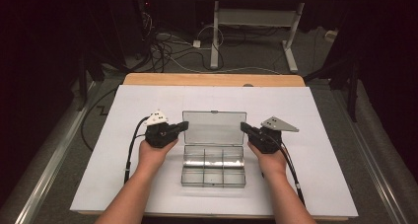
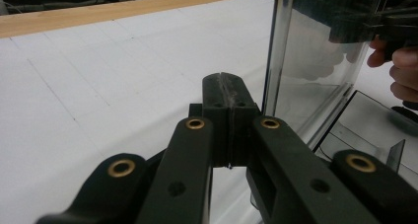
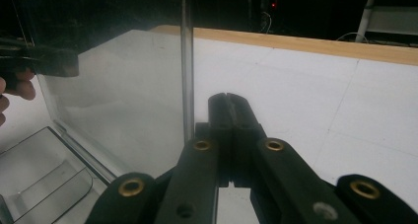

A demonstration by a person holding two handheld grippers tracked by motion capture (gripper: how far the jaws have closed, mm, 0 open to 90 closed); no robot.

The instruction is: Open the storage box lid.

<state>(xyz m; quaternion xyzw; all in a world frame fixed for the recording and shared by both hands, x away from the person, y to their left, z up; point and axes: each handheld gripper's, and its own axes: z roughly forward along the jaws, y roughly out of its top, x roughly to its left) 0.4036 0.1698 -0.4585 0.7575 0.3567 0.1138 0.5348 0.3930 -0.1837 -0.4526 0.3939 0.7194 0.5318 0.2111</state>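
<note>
A clear plastic compartment box [image 1: 214, 166] lies open in the middle of the white sheet, its lid [image 1: 214, 128] standing up at the far side. My left gripper [image 1: 185, 126] is shut with nothing in it, its tip at the lid's left edge [image 2: 276, 56]. My right gripper [image 1: 243, 128] is shut too and holds nothing, its tip at the lid's right edge [image 3: 187, 61]. In the left gripper view the shut jaws [image 2: 227, 93] stand just beside the lid. In the right gripper view the pressed-together jaws [image 3: 229, 110] sit right of the lid's edge. The compartments [image 3: 44, 177] look empty.
The white sheet [image 1: 148, 95] covers a wooden table [image 1: 212, 79] whose far edge shows. Beyond it stand a desk frame [image 1: 251, 34] and cables on the floor. Bare sheet lies left, right and behind the box.
</note>
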